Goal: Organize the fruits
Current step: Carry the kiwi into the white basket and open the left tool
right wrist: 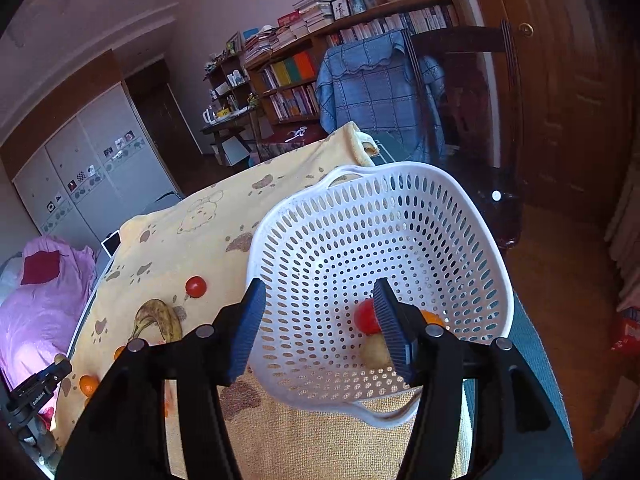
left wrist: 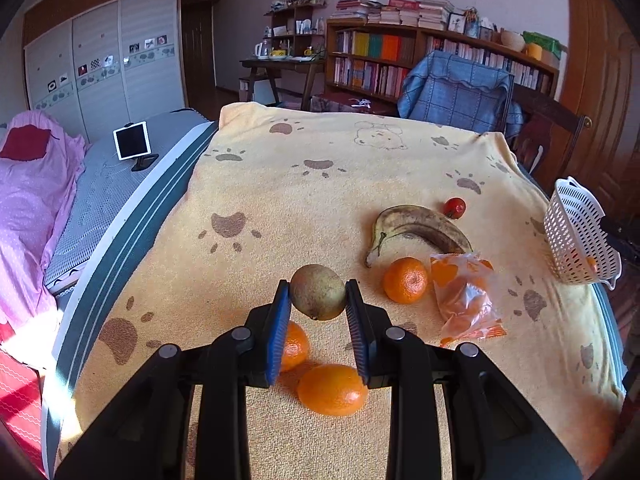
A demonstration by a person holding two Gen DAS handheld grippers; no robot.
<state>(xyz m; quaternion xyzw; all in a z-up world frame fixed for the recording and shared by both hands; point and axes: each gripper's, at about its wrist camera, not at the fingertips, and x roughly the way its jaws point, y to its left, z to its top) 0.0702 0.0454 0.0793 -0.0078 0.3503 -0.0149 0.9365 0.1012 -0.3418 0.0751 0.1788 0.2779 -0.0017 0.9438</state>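
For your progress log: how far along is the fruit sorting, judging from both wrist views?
Done: a tomato and two other fruits lie in the white basket. In hand: the left gripper holds a brownish-green fruit. Left: banana, oranges, another tomato.

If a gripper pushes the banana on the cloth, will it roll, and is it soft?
The banana is curved and lies flat on the cloth, so it would probably slide or pivot rather than roll. Its skin is heavily browned, which suggests soft flesh that may bruise under firm pads. The towel-like cloth may drag on it.
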